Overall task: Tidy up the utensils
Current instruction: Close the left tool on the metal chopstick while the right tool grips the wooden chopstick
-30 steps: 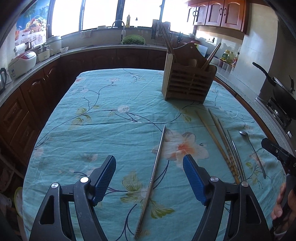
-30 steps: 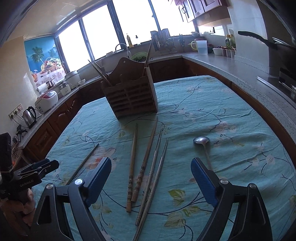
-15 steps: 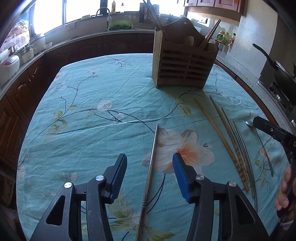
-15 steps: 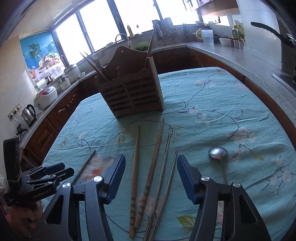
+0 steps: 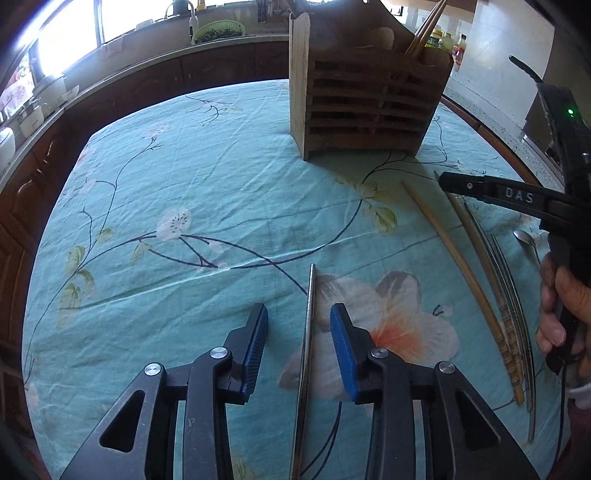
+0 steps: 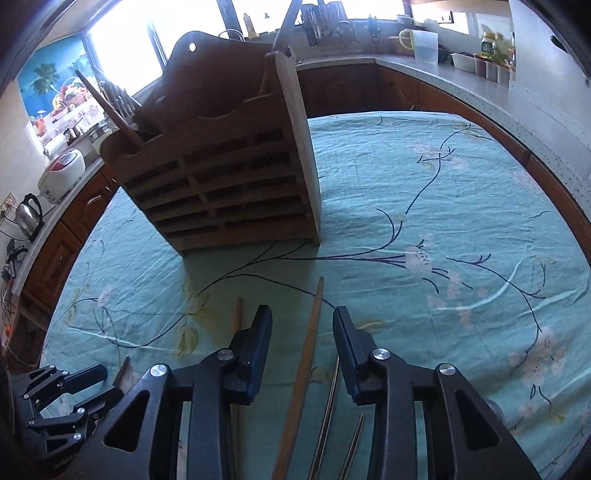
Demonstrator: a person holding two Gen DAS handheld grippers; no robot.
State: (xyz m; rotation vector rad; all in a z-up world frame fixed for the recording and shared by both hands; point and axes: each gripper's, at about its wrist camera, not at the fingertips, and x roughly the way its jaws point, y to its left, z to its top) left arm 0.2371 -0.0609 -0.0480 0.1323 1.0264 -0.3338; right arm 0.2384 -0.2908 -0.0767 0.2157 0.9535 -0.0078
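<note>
Currently, left gripper (image 5: 299, 332) sits low over the tablecloth (image 5: 192, 192), jaws spread, blue pads either side of a metal chopstick (image 5: 307, 332) that runs up the lower centre of the left view. No pad touches it that I can see.

Right gripper (image 6: 302, 332) likewise spread, straddling a wooden chopstick (image 6: 306, 354) in the lower centre of the right view. Second wooden stick (image 6: 236, 317) lies just left of the left finger; two thin metal sticks (image 6: 328, 398) lie between the fingers, lower down. Contact with pads: not seen.

Holder (image 5: 365, 99), slatted wood, stands upright at top centre of the left view, with chopsticks (image 5: 424, 29) poking out at its upper right. In the right view it fills the upper left, close ahead.

Spoon (image 5: 526, 240) lies at the right edge of the left view, partly behind the right gripper's body. Hand (image 5: 565, 317) grips that handle, lower right.
</note>
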